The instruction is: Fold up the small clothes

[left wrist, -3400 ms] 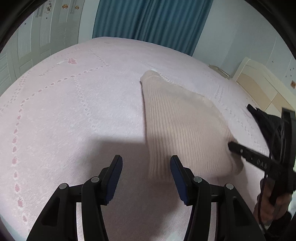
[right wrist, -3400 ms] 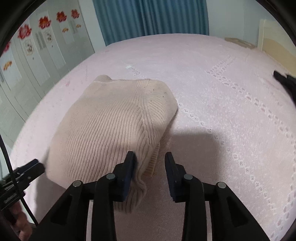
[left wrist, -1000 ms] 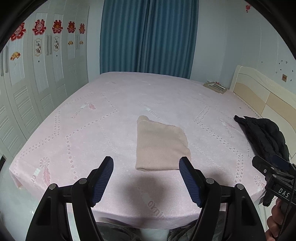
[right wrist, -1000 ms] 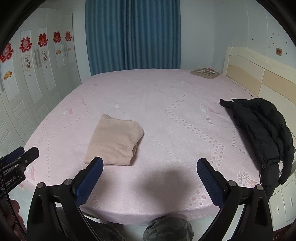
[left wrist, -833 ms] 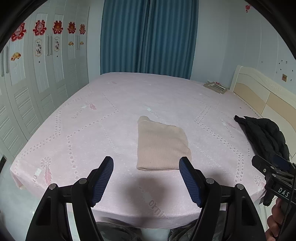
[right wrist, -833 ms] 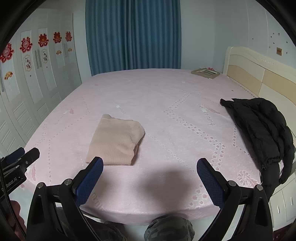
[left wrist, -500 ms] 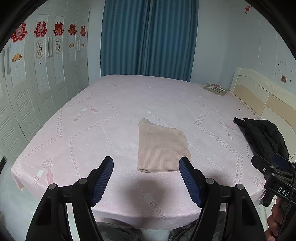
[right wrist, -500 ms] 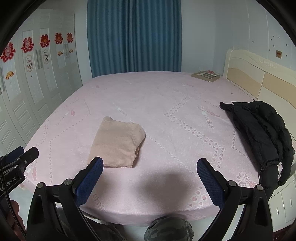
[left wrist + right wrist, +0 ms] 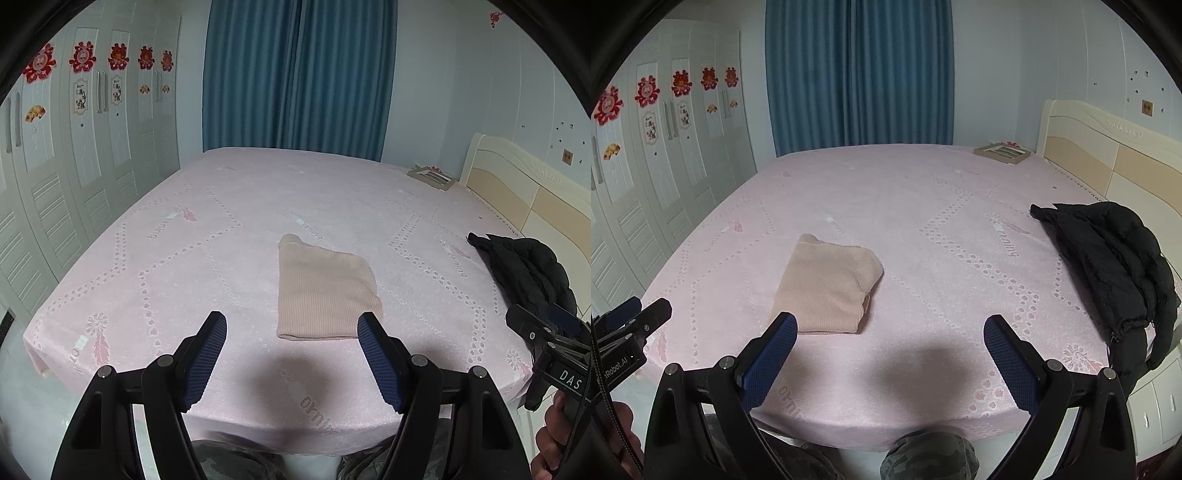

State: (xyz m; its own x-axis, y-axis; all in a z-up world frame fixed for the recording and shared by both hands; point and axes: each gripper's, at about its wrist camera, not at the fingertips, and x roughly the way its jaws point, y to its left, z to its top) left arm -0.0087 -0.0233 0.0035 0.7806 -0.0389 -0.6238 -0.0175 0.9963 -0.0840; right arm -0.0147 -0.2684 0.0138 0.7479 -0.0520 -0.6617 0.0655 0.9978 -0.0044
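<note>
A beige ribbed knit garment (image 9: 325, 295) lies folded into a flat rectangle on the pink bed (image 9: 221, 258); it also shows in the right wrist view (image 9: 827, 288). My left gripper (image 9: 291, 354) is open and empty, held back from the bed's near edge, well short of the garment. My right gripper (image 9: 890, 354) is open wide and empty, also behind the near edge, with the garment ahead to its left. The right gripper shows at the right edge of the left wrist view (image 9: 546, 343), the left gripper at the left edge of the right wrist view (image 9: 631, 325).
A black puffer jacket (image 9: 1115, 258) lies at the bed's right side near the cream headboard (image 9: 1108, 158). A flat box (image 9: 1003, 151) sits at the far right corner. White wardrobe doors (image 9: 74, 184) stand left, blue curtains (image 9: 295, 74) behind. My legs are below the bed edge.
Both grippers let go of the garment and pulled back from the bed, then opened wide. Over the last second the view has barely shifted; the garment lies still.
</note>
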